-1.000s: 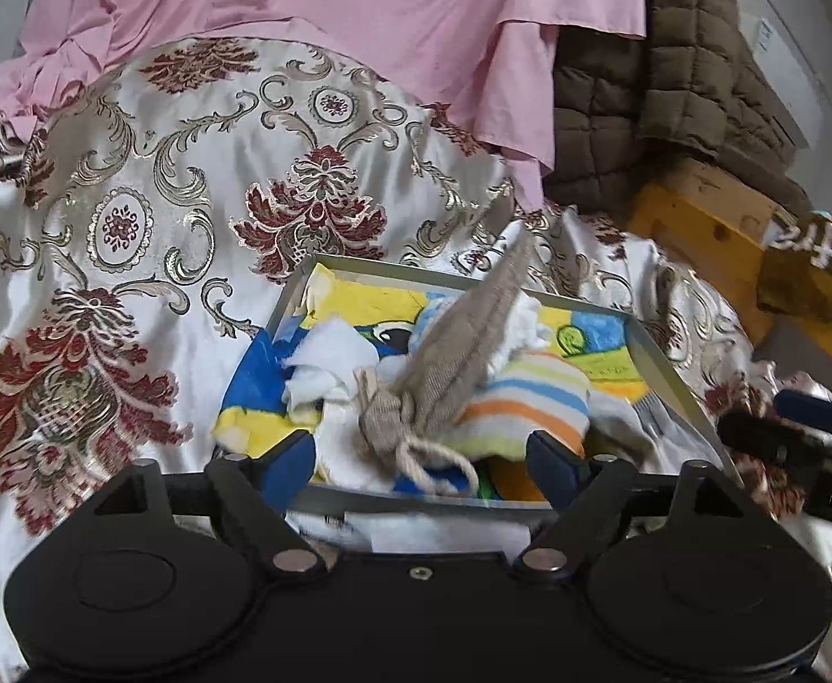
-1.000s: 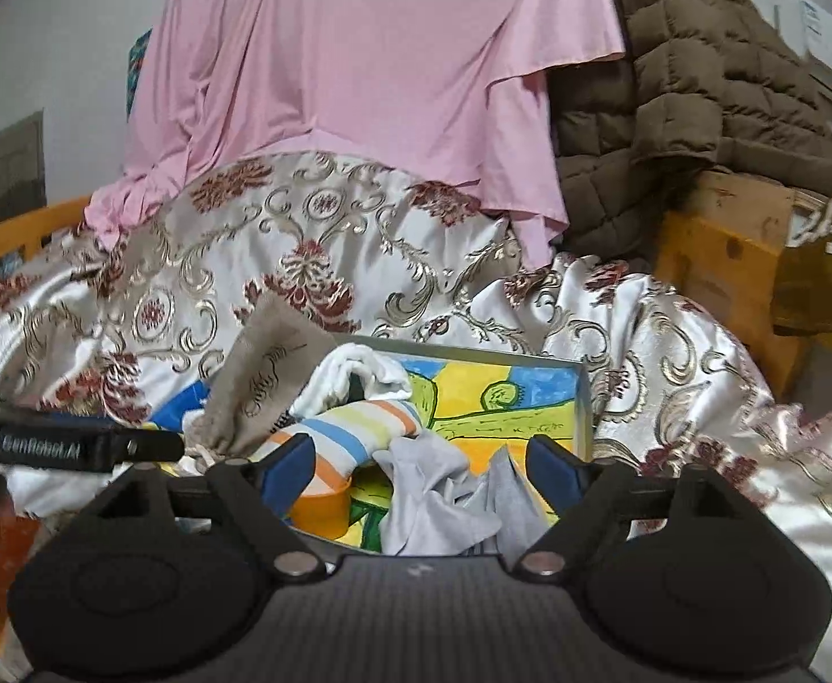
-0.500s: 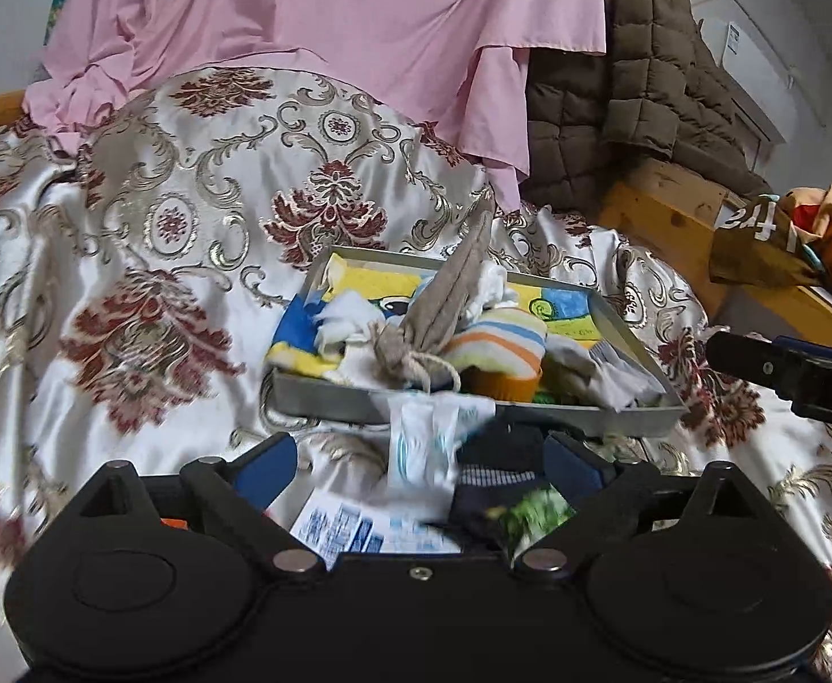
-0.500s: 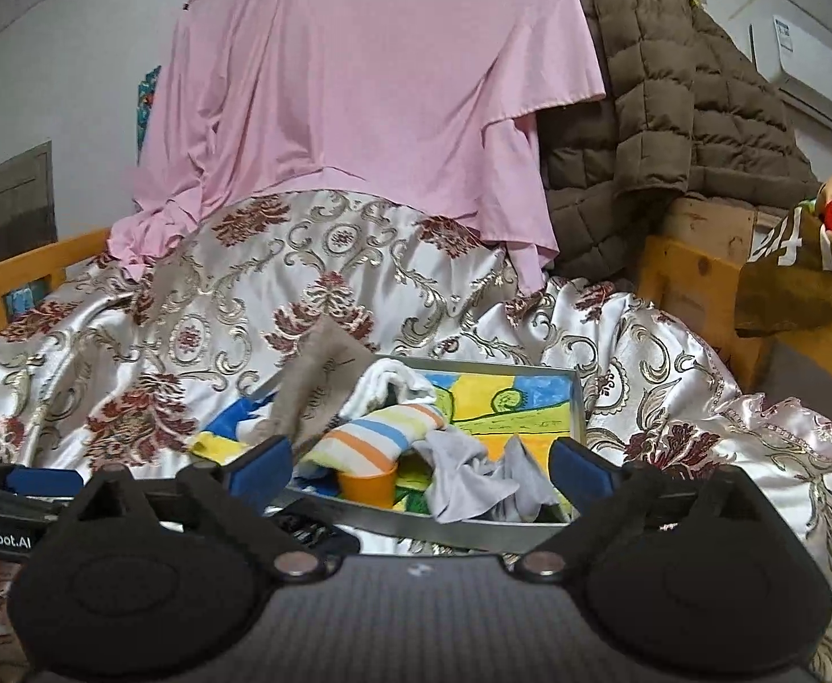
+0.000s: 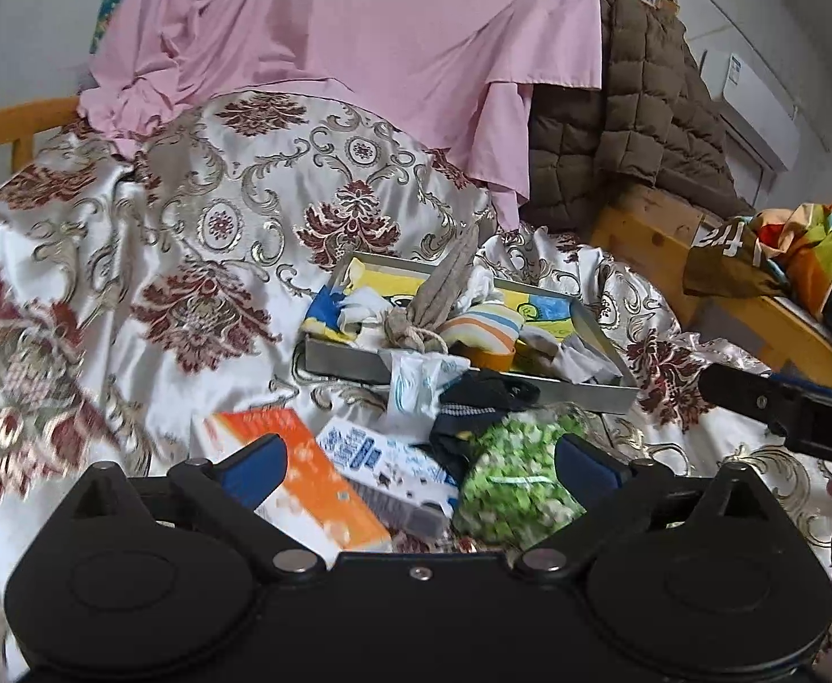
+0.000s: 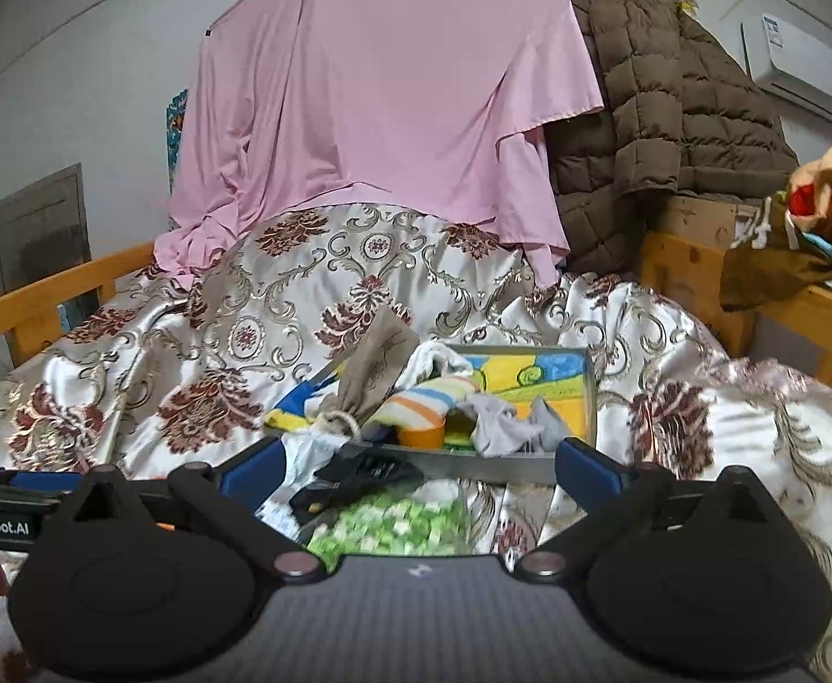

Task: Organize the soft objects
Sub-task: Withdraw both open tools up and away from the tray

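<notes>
Left claw (image 5: 419, 464) released, empty; right claw (image 6: 419, 464) likewise. Green bundle (image 5: 515, 489) lies on bed at lower centre of frame, just ahead of both claws, nearer the right finger; tray (image 5: 473, 373) beyond.

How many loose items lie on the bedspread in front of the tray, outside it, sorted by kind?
Boxes: 2, the orange box and the blue-and-white box.
Packets: 2, the white-and-blue packet and the green packet.
Dark cloth items: 1, the dark sock.
Total: 5, all outside the tray.
</notes>
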A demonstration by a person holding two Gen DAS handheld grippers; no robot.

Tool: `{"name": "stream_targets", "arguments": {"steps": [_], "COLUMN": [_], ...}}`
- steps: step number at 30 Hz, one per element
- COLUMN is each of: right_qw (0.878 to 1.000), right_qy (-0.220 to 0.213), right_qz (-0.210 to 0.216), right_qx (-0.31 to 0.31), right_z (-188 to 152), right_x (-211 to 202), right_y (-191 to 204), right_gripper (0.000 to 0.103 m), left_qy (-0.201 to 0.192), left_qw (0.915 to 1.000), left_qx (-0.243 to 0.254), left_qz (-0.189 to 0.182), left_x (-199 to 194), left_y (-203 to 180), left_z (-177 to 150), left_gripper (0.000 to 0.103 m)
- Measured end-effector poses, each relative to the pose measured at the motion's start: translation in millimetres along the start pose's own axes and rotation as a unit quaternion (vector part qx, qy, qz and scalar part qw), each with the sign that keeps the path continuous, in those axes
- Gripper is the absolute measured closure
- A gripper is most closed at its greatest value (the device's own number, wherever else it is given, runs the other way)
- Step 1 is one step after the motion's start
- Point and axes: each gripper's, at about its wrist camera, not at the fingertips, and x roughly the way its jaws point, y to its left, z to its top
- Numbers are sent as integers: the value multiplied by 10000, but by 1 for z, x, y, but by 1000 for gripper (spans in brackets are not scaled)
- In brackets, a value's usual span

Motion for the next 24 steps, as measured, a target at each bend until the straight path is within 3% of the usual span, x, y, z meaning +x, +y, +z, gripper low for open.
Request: {"name": "stream_targets", "arguments": {"steps": [16, 24], "right_qw": [9972, 9935], "right_qy": [497, 938], "right_qz": [-352, -400], "right_qx": [431, 505], "right_z": [-53, -73], "right_x": [-59, -55], "right_y": [-24, -26], "right_gripper": [0, 0], "left_qy": [104, 294], "left_qw": [9999, 9995], "left_qx": [-91, 26], "left_qz": [-83, 102], "left_x": [-30, -38], "left_y": [-40, -47], "left_z": [-60, -79], "left_gripper": [1, 1]}}
